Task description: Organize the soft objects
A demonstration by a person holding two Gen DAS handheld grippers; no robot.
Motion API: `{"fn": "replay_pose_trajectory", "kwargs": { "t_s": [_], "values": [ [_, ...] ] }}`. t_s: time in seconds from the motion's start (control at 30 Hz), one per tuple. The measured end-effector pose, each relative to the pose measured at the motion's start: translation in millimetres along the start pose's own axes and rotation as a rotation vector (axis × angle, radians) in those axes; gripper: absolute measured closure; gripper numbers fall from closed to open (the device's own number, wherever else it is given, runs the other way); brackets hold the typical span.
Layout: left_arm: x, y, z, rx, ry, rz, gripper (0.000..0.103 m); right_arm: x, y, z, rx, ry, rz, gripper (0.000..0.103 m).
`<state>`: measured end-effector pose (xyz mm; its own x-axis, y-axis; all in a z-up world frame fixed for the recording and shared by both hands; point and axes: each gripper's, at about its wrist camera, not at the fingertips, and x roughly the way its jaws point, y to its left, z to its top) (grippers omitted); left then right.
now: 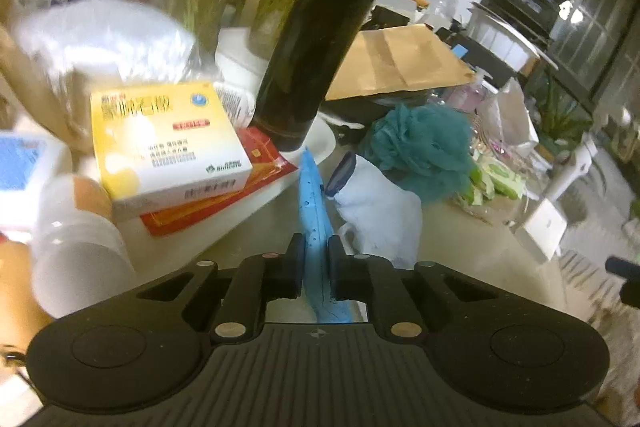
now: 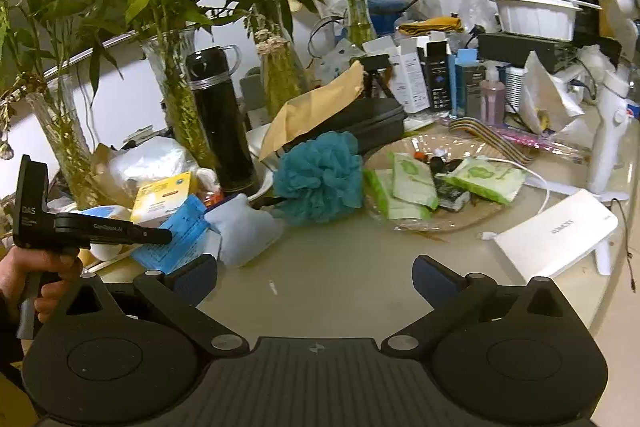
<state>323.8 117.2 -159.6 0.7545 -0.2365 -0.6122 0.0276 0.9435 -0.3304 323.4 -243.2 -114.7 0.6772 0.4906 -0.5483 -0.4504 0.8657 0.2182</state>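
Clutter covers a pale, glossy worktop (image 2: pixel 352 279) set against a white wall, with dark shelving at the far right of the room. Four clear glass vases of green bamboo stems (image 2: pixel 180 95) line the back, and one tall black flask (image 2: pixel 222 131) stands among them on a white tray. One teal mesh bath puff (image 2: pixel 320 175) sits at the middle, just beside one pale blue-white stuffed cloth pouch (image 2: pixel 244 231). Three green-and-white soft packets (image 2: pixel 412 183) lie on a clear plastic sheet to the right, near one white flat box (image 2: pixel 552 239). One yellow-and-white medicine carton (image 1: pixel 168 143) rests on a red packet at the left.

The left tongs (image 1: pixel 314 259) are pressed tight on a thin, flat, bright blue packet (image 1: pixel 312 195), which stands edge-on between the pads, raised just in front of the cloth pouch. A bare hand (image 2: pixel 36 275) grips the left tool's handle, which angles downward toward the worktop. The right tongs (image 2: pixel 316 279) hang spread wide above bare worktop, with nothing between them.
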Motion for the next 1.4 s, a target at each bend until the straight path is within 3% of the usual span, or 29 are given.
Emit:
{"fn": "replay_pose_trajectory", "kwargs": {
  "t_s": [0.27,0.53,0.83,1.13,1.4],
  "values": [
    [-23.8,-12.3,-2.7,0.111,0.013,0.037,0.091,22.3,16.2,2.0,-0.071,0.056,0.07,0.0],
    [-40.7,-12.5,-9.9,0.244,0.048,0.184,0.091,65.2,26.9,-4.2,-0.069,0.181,0.235,0.004],
    [-41.3,-8.2,-14.3,0.297,0.073,0.193,0.09,100.6,46.6,-5.5,-0.131,0.223,0.34,0.015],
    [-38.9,-0.7,-7.5,0.216,0.097,0.159,0.09,130.1,76.2,-16.6,-0.31,0.268,0.333,0.026],
    [-38.1,-8.4,-6.2,0.248,0.078,0.168,0.091,153.3,107.5,-29.3,-0.443,0.264,0.315,0.037]
  ]
}}
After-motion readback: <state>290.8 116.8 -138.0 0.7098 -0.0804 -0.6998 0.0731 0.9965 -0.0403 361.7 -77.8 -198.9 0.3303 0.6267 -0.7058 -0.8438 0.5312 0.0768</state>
